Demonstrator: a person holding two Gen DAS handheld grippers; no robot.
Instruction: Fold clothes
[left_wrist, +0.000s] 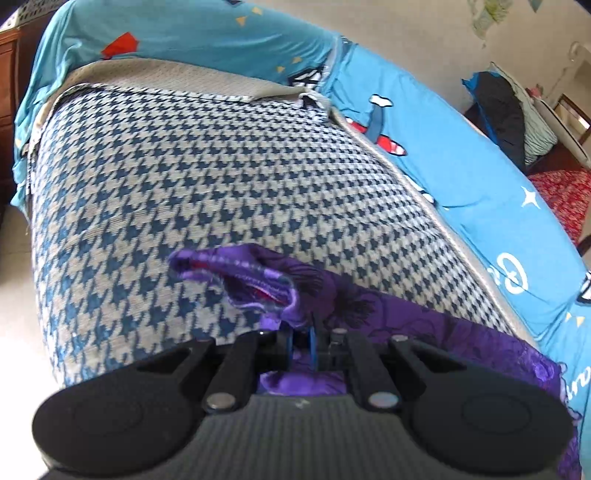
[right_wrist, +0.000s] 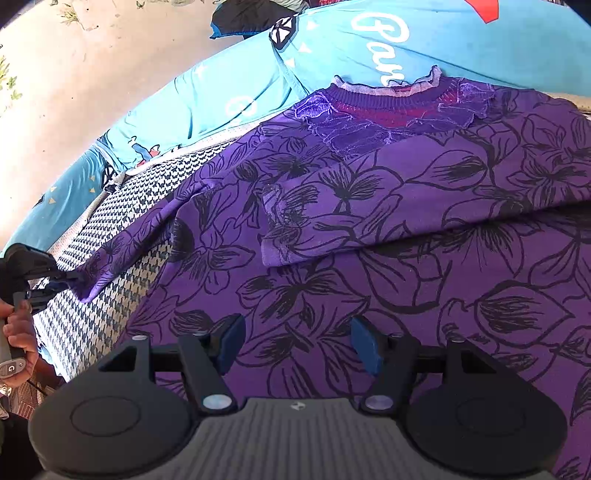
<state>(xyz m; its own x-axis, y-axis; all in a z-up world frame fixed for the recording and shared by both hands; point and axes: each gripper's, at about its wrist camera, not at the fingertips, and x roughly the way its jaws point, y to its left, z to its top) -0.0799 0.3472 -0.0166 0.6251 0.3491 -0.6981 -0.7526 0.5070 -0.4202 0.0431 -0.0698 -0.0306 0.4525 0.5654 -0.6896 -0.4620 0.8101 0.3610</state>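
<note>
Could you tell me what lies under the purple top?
The purple top lies on a blue-and-white checked cover, with a blue sheet beyond. What is beneath the top's middle is hidden.

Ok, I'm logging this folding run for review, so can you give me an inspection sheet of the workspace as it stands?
Surface: houndstooth cover over a bed, with a blue printed sheet beside it.
Job's things: purple floral top lying flat, neckline away from the camera, one sleeve folded across the front, the other sleeve pulled out sideways.
Clutter: dark bundle of clothes farther along the bed.
Grippers: left hand-held gripper shut on the cuff of the stretched sleeve; right hand-held gripper open above the top's lower part, holding nothing.
Cables: nothing seen.
Surroundings: pale wall, wooden furniture at the edge.
</note>
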